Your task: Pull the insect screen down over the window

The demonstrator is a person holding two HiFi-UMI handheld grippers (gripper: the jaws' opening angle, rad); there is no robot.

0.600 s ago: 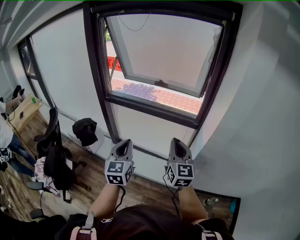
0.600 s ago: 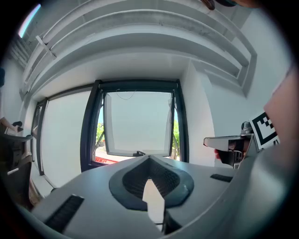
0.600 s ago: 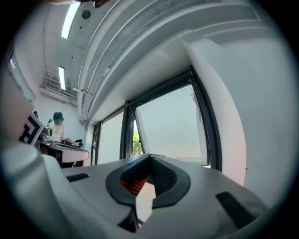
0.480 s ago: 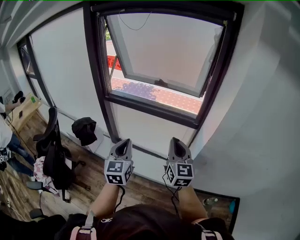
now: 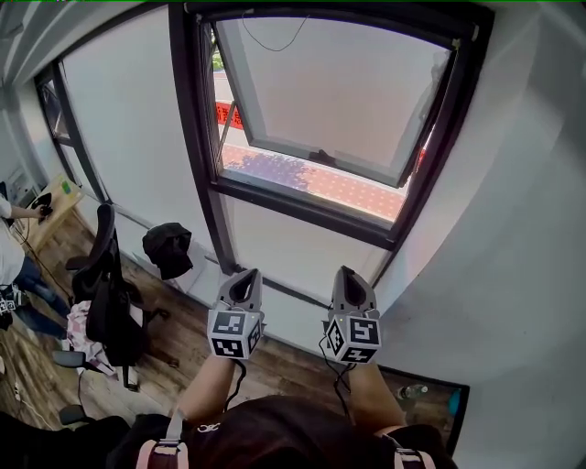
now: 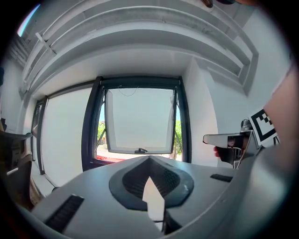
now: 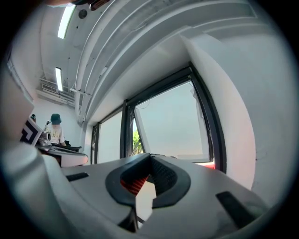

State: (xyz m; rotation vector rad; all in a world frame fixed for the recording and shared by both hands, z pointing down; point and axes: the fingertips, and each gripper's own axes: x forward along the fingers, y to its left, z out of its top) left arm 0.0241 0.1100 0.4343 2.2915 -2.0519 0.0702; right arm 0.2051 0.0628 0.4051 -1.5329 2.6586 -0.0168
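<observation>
The window (image 5: pixel 320 110) has a dark frame (image 5: pixel 194 137), and its sash is tilted outward with a handle (image 5: pixel 322 156) on the lower rail. No screen covers the opening; a thin cord (image 5: pixel 275 43) loops down from the top bar (image 5: pixel 330 16). My left gripper (image 5: pixel 246 277) and right gripper (image 5: pixel 350 273) are held side by side below the sill, both shut and empty, apart from the window. In the left gripper view the jaws (image 6: pixel 149 159) point at the window (image 6: pixel 138 122). In the right gripper view the jaws (image 7: pixel 150 157) point at its right half (image 7: pixel 173 123).
A white wall (image 5: pixel 513 238) stands close on the right. A black office chair (image 5: pixel 105 302) and a black bag (image 5: pixel 168 249) sit at the lower left on the wooden floor. A person (image 5: pixel 9 266) stands by a desk (image 5: pixel 50 203) at the far left. A bottle (image 5: pixel 412 392) lies at the lower right.
Both grippers stay side by side, shut, in nearly the same place. The head view has shifted a little, so the window sits slightly higher and further right.
</observation>
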